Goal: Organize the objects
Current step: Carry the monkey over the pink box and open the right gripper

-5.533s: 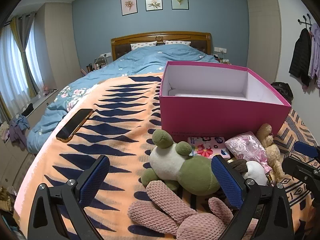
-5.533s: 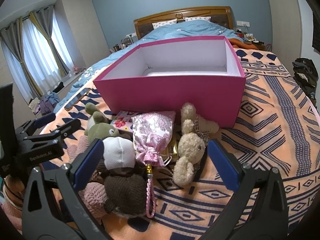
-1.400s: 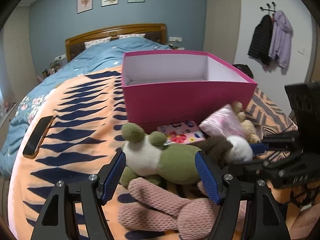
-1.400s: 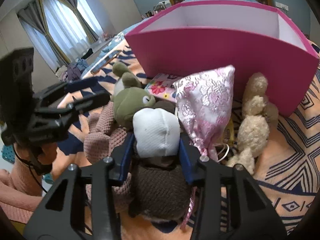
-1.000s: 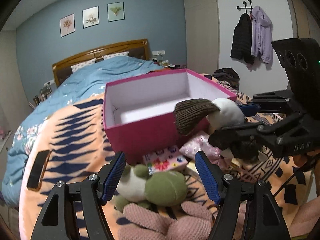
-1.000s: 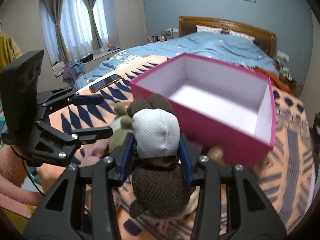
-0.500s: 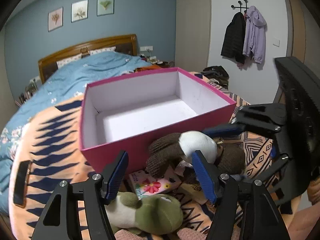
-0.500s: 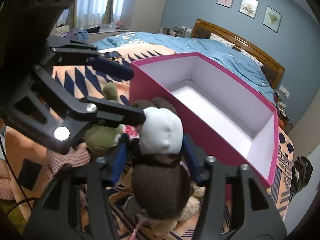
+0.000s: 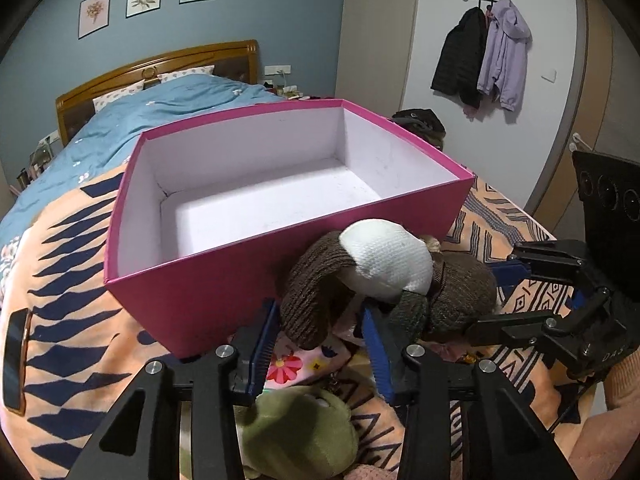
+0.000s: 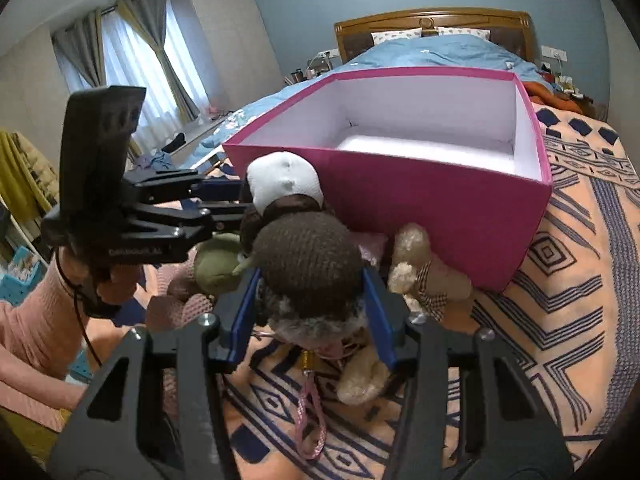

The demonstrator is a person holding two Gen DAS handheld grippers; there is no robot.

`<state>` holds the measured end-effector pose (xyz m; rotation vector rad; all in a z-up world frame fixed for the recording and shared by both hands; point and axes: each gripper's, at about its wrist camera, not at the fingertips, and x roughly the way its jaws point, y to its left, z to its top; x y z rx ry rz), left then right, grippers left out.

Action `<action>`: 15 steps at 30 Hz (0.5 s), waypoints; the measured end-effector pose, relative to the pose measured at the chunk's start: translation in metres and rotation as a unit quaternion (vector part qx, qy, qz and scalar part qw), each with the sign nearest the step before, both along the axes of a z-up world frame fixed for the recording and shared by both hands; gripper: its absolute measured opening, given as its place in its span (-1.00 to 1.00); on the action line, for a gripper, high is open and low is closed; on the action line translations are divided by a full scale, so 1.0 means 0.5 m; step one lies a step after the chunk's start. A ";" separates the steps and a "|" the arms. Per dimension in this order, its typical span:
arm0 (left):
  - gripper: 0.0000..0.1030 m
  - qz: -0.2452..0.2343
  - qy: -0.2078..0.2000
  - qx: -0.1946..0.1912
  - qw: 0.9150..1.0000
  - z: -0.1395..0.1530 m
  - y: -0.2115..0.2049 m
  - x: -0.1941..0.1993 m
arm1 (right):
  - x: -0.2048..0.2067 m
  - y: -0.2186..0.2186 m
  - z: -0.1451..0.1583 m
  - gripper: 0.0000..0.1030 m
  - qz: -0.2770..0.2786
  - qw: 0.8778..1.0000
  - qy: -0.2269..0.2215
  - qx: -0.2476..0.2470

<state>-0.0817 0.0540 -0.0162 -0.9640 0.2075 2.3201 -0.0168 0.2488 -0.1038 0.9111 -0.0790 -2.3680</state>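
A brown and white plush toy (image 9: 384, 280) hangs in the air in front of the near wall of the empty pink box (image 9: 344, 216). My left gripper (image 9: 320, 336) is shut on its brown ear end. My right gripper (image 10: 312, 300) is shut on its brown body (image 10: 308, 260), and the toy's white head (image 10: 284, 180) points toward the box (image 10: 440, 200). Below lie a green frog plush (image 9: 300, 428) and a flowered pink card (image 9: 296, 364). A beige bear (image 10: 424, 276) lies against the box.
The box stands on an orange and navy patterned blanket (image 10: 580, 280) over a bed. A phone (image 9: 14, 356) lies on the blanket at the far left. A pink knitted plush (image 10: 176, 304) lies beside the frog. Coats (image 9: 480, 60) hang on the right wall.
The right gripper lifted the brown and white toy off the pile and brought it in front of the box. The left gripper moved in and closed on its ear end.
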 end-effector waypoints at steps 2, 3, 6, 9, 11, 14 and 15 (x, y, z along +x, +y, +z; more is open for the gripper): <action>-0.42 -0.008 -0.010 0.010 1.000 0.002 0.000 0.002 | 0.009 -0.002 0.018 0.01 0.005 1.000 0.013 0.006; -0.44 -0.012 -0.013 0.017 1.000 0.006 -0.001 0.004 | 0.013 -0.003 0.029 0.01 0.006 1.000 0.021 0.010; -0.44 -0.017 -0.010 0.034 0.999 0.031 -0.011 0.019 | 0.035 -0.006 0.072 0.00 0.017 0.999 0.050 0.013; -0.44 -0.014 0.012 0.042 0.999 0.070 -0.017 0.034 | 0.017 -0.006 0.114 0.00 0.030 0.997 0.074 0.012; -0.44 -0.004 0.030 0.038 0.999 0.098 -0.017 0.038 | 0.012 -0.008 0.136 0.00 0.036 0.995 0.088 0.013; -0.44 0.011 0.056 0.037 0.998 0.140 -0.021 0.031 | -0.003 -0.023 0.176 0.00 0.044 0.992 0.115 0.021; -0.44 0.017 0.063 0.035 0.997 0.150 -0.022 0.025 | -0.014 -0.026 0.187 0.00 0.046 0.991 0.121 0.020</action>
